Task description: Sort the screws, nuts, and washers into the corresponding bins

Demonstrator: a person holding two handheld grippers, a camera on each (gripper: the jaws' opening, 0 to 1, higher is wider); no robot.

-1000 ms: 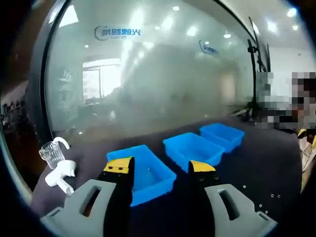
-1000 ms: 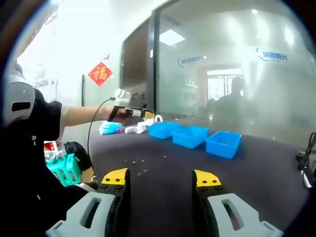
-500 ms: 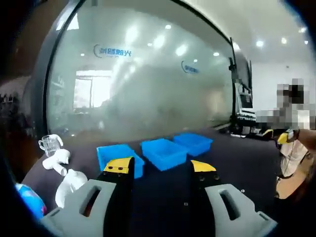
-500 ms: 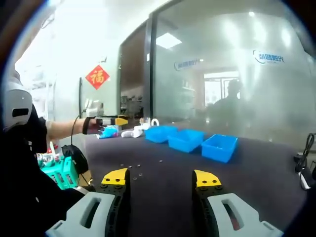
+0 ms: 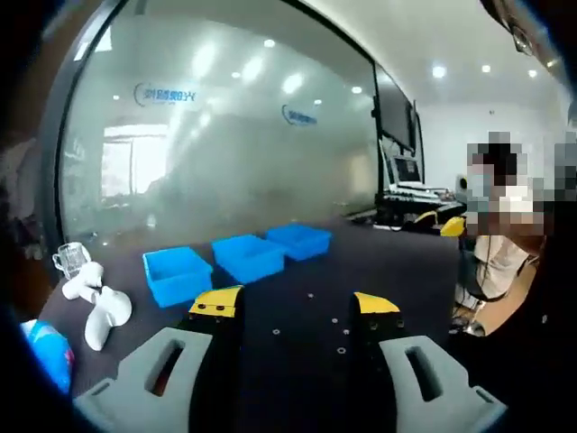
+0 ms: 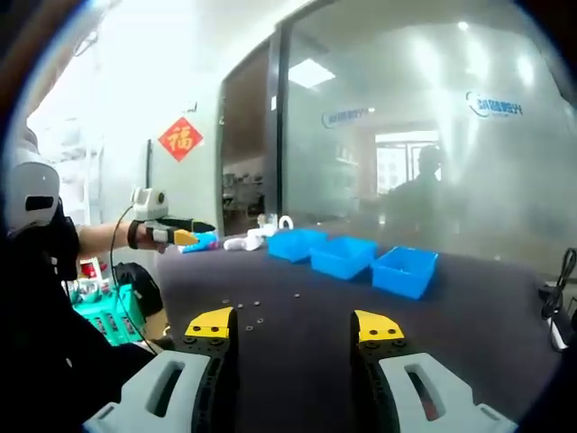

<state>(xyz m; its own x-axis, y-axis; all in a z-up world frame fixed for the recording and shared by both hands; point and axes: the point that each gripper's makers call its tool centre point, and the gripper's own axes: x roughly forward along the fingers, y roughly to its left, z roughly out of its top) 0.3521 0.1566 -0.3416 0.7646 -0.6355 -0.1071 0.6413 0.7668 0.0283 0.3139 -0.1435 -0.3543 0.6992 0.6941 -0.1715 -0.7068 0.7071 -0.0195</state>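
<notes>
Bright, hazy glare (fisheye-warped edges)

You face long frosted glass wall (image 5: 225, 153), blue logos printed high on it, ceiling lights mirrored in pane. Dark table (image 5: 397, 262) spreads under you. White wall (image 6: 126, 126) at your left carries red diamond paper ornament (image 6: 180, 139). Monitors (image 5: 397, 117) on far desk. White ceiling with recessed spots (image 5: 439, 70).

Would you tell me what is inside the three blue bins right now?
The bins look empty where their insides show, but their near walls hide the floors in both views, so small parts cannot be ruled out. Loose hardware lies on the table.
</notes>
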